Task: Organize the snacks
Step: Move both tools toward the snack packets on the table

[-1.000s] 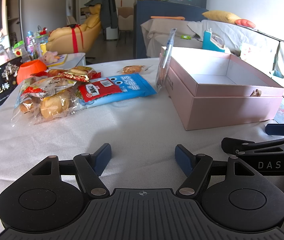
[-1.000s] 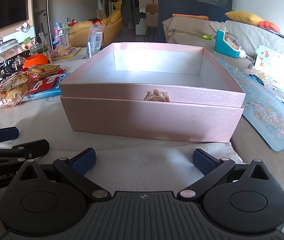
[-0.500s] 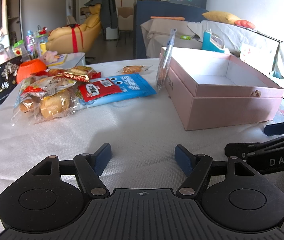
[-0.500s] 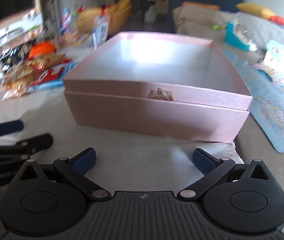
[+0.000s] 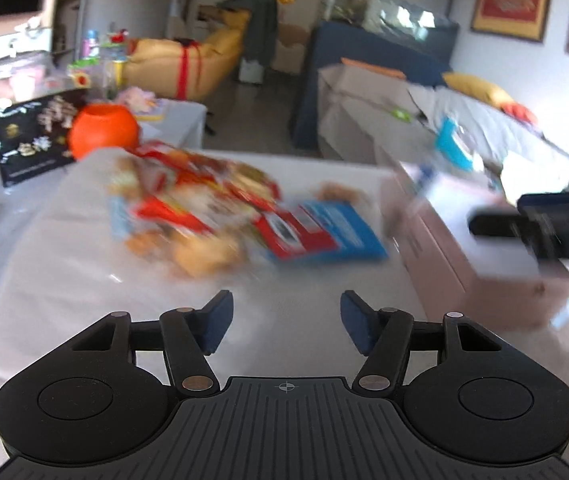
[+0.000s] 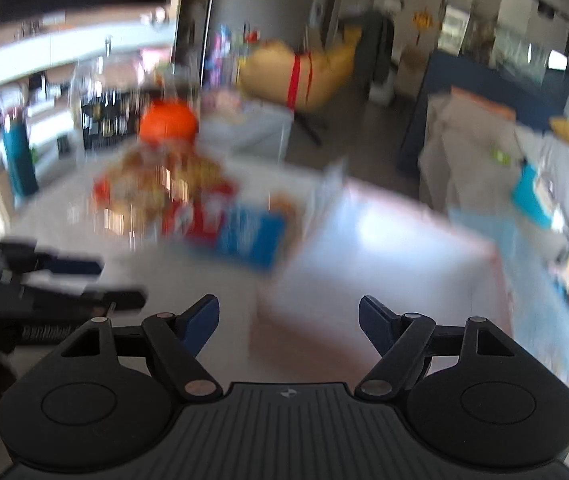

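A blurred heap of snack packets lies on the white tablecloth, with a blue and red packet at its right edge. To the right stands the open pink box. My left gripper hovers over bare cloth short of the heap; its jaws are closing with nothing between them. In the right wrist view the snack heap and blue packet sit left of the pink box. My right gripper hangs above the box's near corner, its jaws closing on nothing.
An orange bowl and a black snack bag stand at the table's far left, beside a glass jar. A sofa with a yellow cushion lies behind the box. The left gripper's body shows at the left of the right wrist view.
Both grippers have lifted off the table and swung left toward the snack heap. Their jaws have narrowed. The views are now motion-blurred.
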Tool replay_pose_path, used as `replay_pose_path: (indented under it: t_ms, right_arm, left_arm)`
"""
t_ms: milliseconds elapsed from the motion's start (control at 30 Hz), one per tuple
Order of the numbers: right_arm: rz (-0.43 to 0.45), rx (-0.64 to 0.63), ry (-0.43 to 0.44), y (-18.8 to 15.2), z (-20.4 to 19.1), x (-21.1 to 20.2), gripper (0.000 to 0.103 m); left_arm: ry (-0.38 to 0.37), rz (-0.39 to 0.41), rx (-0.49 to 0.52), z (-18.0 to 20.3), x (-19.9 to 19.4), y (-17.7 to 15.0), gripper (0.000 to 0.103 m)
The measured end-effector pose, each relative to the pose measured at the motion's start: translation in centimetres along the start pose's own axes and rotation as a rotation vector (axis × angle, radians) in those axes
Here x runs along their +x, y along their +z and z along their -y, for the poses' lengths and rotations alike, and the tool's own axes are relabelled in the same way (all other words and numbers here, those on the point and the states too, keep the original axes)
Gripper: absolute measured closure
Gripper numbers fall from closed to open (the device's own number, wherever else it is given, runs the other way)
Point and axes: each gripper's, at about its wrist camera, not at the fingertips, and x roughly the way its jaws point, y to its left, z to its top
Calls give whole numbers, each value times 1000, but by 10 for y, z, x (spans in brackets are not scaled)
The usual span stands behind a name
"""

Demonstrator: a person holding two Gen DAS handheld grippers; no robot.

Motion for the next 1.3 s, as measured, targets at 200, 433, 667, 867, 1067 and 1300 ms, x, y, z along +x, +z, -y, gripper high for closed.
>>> replay_pose_path:
  t_ms: [200, 433, 667, 867, 1067, 1300]
  right_arm:
    - [7, 161, -54, 59, 24, 67, 34]
    - [-155, 244, 270, 59, 12, 112, 57]
    - [-178, 158, 229, 48, -17, 120, 57]
    - [-229, 238, 141, 62, -11, 168, 55]
    - [-295, 239, 266, 46, -27, 164, 56]
    - [-306, 125, 444, -12, -45, 88, 57]
  left_arm:
    - [10, 33, -88, -34, -13, 2, 38]
    - [4, 46, -145, -55, -13, 0, 39]
    - [7, 57, -161, -58, -13, -4, 39]
    - [5, 43, -155, -56, -12, -7, 40]
    - [45, 70, -177, -69, -19, -8, 40]
    - [10, 50, -137, -58, -15, -7, 40]
